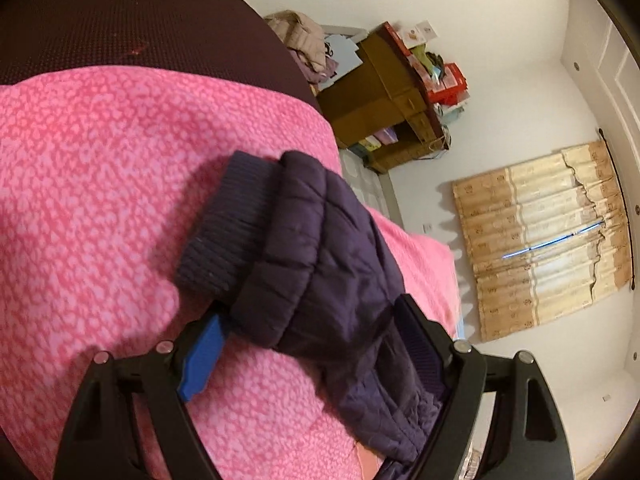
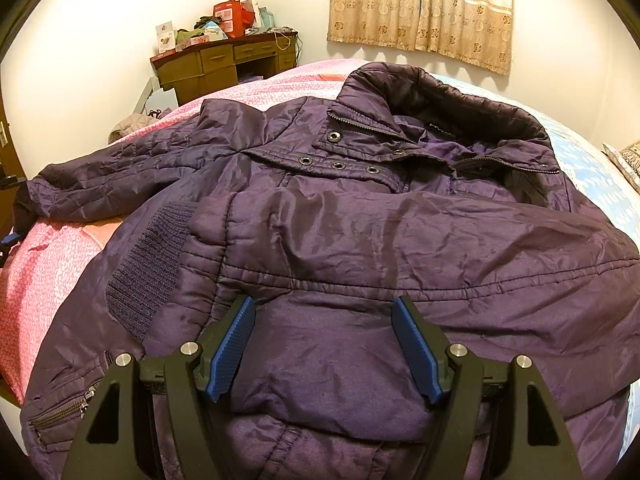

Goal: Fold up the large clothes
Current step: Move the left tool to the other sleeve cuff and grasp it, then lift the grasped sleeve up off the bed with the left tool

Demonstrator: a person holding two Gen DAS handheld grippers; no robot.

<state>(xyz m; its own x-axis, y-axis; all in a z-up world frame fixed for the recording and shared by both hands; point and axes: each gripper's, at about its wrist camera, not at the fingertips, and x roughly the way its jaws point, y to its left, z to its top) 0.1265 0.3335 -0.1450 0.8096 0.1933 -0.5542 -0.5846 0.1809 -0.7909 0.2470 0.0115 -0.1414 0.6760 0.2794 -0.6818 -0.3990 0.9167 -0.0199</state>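
A dark purple quilted jacket [image 2: 360, 216] lies front-up on a pink blanket [image 2: 44, 280], collar away from me. One sleeve is folded across the chest, its ribbed cuff [image 2: 148, 272] at the left. My right gripper [image 2: 323, 302] stands open over that folded sleeve, its blue pads [image 2: 234, 344] down against the fabric on either side of a puffed fold. The other sleeve [image 2: 100, 184] stretches out to the left. In the left wrist view, which is tilted, that sleeve [image 1: 320, 264] with its ribbed cuff [image 1: 224, 224] lies between the jaws of my open left gripper [image 1: 310, 308].
A brown desk [image 2: 224, 56] piled with boxes stands in the far corner, with a heap of clothes [image 1: 300, 40] nearby. A beige curtain [image 2: 420, 12] hangs on the back wall. A light-blue sheet [image 2: 592, 176] covers the bed's right side. A dark maroon surface [image 1: 120, 20] borders the blanket [image 1: 100, 180].
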